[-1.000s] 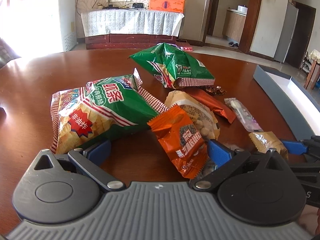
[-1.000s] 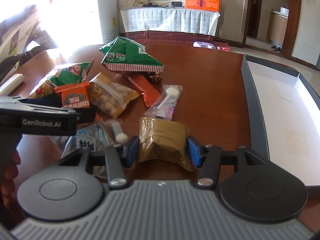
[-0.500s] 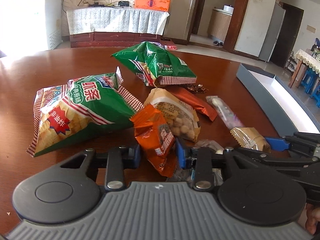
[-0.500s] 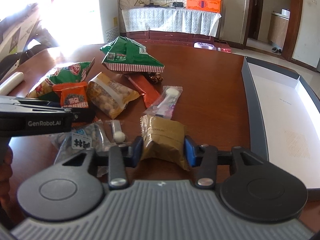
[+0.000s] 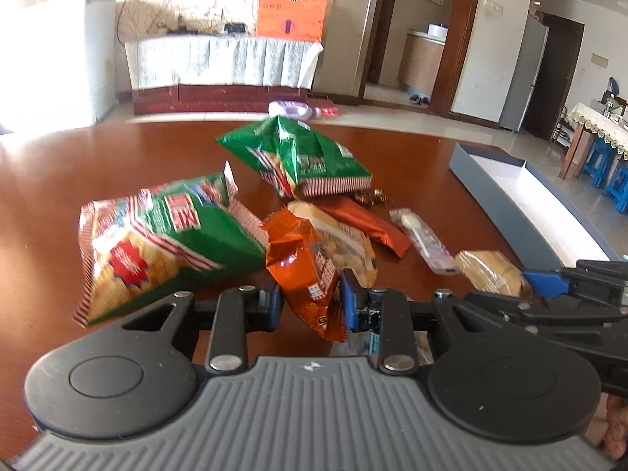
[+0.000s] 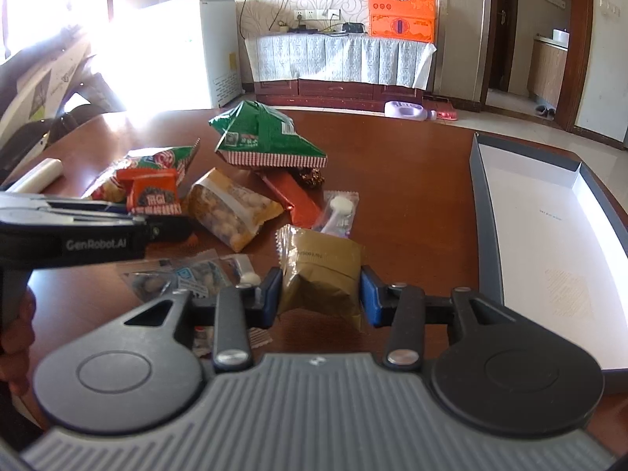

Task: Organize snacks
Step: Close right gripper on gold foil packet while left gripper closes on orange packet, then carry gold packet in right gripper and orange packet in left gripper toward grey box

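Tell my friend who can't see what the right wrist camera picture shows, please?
The right gripper is squeezing a gold snack packet over a brown table. Behind it lie more snacks, like a green chip bag and a peanut bag. A white tray sits on the right.

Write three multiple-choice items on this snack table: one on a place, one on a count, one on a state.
1. The empty grey-walled box lies where in the right wrist view?
A. right of the snacks
B. left of the snacks
C. under the green bags

2. How many big green bags are on the table?
A. one
B. two
C. four

3. The right claw is
A. wide open, empty
B. shut on the gold packet
C. shut on a spoon

Key: 1 A, the box fills the right edge; 2 B, one near, one farther back; 3 B, both pads press on the packet.
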### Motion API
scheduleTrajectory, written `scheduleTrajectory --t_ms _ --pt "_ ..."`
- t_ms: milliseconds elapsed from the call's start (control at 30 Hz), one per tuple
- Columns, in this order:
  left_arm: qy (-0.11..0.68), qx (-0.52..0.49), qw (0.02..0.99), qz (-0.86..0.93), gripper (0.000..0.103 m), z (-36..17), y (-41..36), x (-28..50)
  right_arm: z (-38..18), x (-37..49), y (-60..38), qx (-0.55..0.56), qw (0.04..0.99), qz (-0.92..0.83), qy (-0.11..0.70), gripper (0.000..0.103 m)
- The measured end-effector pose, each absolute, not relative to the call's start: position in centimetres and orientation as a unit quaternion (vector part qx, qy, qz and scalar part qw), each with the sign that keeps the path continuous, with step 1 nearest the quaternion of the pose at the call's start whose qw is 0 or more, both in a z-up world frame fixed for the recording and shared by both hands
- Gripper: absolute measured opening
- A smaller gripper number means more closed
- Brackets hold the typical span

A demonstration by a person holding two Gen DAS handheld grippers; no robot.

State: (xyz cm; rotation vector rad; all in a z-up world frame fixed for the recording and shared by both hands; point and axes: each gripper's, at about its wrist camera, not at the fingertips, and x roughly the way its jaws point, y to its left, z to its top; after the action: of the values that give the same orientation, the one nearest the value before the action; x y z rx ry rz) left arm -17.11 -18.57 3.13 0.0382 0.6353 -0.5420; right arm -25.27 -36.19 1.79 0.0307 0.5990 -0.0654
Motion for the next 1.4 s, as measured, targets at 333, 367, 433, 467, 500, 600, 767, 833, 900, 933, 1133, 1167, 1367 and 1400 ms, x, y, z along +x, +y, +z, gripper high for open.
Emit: scheduleTrajectory --t_ms 333,367,433,467,500,600,767,833,900,933,1133,1167,1367,1400 --pt "0.300 0.040 0.926 -0.225 0.034 4.4 -18.2 -17.4 3.0 -26.4 -35.1 0.005 0.961 -0.016 0.277 0.044" --pt "0.297 0.042 0.928 -0.223 0.034 4.5 -18.3 -17.6 3.2 -26.6 -35.0 0.003 0.961 -0.015 0.275 0.044" --pt "0.292 0.049 0.929 -0.220 0.034 4.7 -18.4 -17.7 3.5 -26.9 -35.0 0.000 0.963 -0.014 0.271 0.044" --pt "0.291 0.053 0.930 -0.218 0.034 4.9 -18.6 -17.7 3.7 -27.1 -35.0 0.001 0.963 -0.012 0.269 0.044" --pt "0.290 0.057 0.930 -0.217 0.034 4.9 -18.8 -17.7 3.9 -27.2 -35.1 0.002 0.964 -0.011 0.267 0.044" --pt "0.287 0.060 0.931 -0.216 0.034 5.2 -19.3 -18.0 4.5 -27.8 -35.3 0.000 0.966 -0.010 0.257 0.044" --pt "0.285 0.060 0.930 -0.222 0.034 5.6 -20.8 -18.7 4.8 -28.6 -36.0 -0.002 0.968 -0.012 0.251 0.044" --pt "0.287 0.063 0.929 -0.225 0.034 5.6 -21.6 -18.9 4.8 -28.9 -36.3 -0.002 0.968 -0.013 0.252 0.044" --pt "0.288 0.063 0.928 -0.227 0.034 5.6 -22.3 -19.1 4.9 -29.2 -36.5 -0.002 0.968 -0.012 0.251 0.044" --pt "0.288 0.063 0.928 -0.228 0.034 5.5 -22.6 -19.2 5.0 -29.3 -36.6 -0.003 0.968 -0.012 0.250 0.044" --pt "0.302 0.059 0.926 -0.218 0.034 4.9 -23.8 -19.2 5.0 -29.7 -37.0 -0.007 0.968 -0.010 0.251 0.044" --pt "0.300 0.060 0.927 -0.216 0.034 4.9 -24.0 -19.2 5.0 -29.7 -37.0 -0.007 0.968 -0.009 0.250 0.044" --pt "0.294 0.067 0.927 -0.223 0.035 5.0 -25.1 -19.8 5.3 -30.1 -37.5 -0.005 0.970 -0.013 0.243 0.044" --pt "0.293 0.071 0.927 -0.225 0.035 5.0 -25.4 -19.9 5.4 -30.1 -37.7 -0.005 0.970 -0.014 0.242 0.044"
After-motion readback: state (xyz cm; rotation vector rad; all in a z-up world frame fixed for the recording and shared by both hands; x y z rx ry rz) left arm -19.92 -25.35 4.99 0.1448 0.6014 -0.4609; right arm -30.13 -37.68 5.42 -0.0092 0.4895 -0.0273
